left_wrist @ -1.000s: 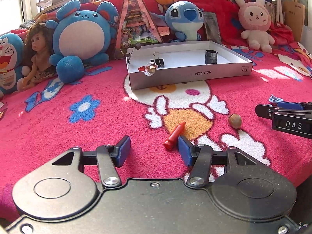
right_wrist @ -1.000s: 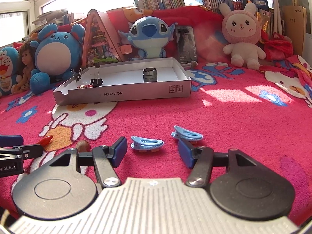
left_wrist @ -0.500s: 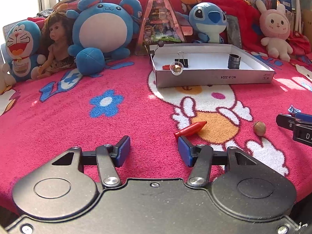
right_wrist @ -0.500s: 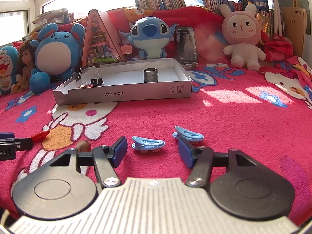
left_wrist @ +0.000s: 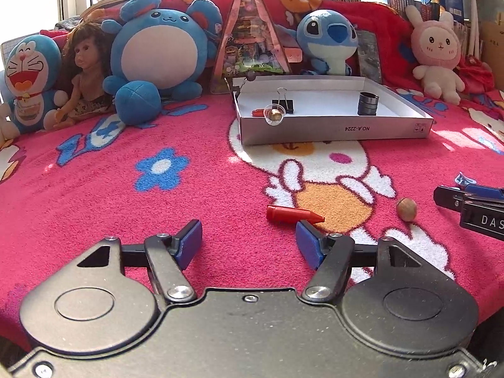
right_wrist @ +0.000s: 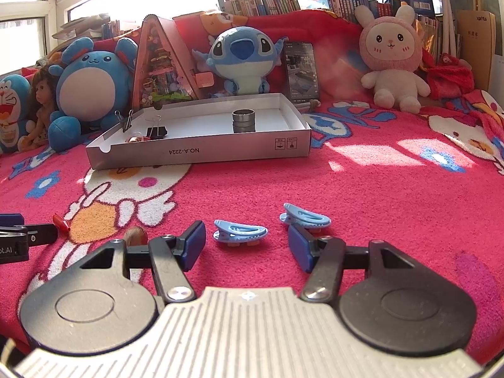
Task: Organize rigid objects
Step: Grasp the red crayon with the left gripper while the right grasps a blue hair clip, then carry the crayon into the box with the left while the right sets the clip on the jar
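A red crayon [left_wrist: 291, 214] lies on the pink blanket just beyond the right finger of my left gripper [left_wrist: 249, 244]. Its jaws are opening and nothing sits between them. A brown nut [left_wrist: 406, 209] rests further right. In the right wrist view, two light-blue clips [right_wrist: 240, 231] [right_wrist: 305, 216] lie on the blanket in front of my right gripper [right_wrist: 246, 245], which stands open around empty space. The white cardboard box [left_wrist: 334, 129] at the back holds a black binder clip [left_wrist: 285, 104], a stack of dark rings [left_wrist: 368, 104], a small red piece and a nut in a clear cup [left_wrist: 274, 115].
Plush toys, a doll [left_wrist: 85, 75] and a triangular miniature house [left_wrist: 252, 37] line the back of the blanket. A phone [right_wrist: 301, 71] leans behind the box. My right gripper's black body [left_wrist: 472, 203] enters the left wrist view at the right edge.
The left wrist view swung left; the crayon now lies sideways off the right fingertip instead of pointing away. The left jaws stand wider. The right gripper kept still.
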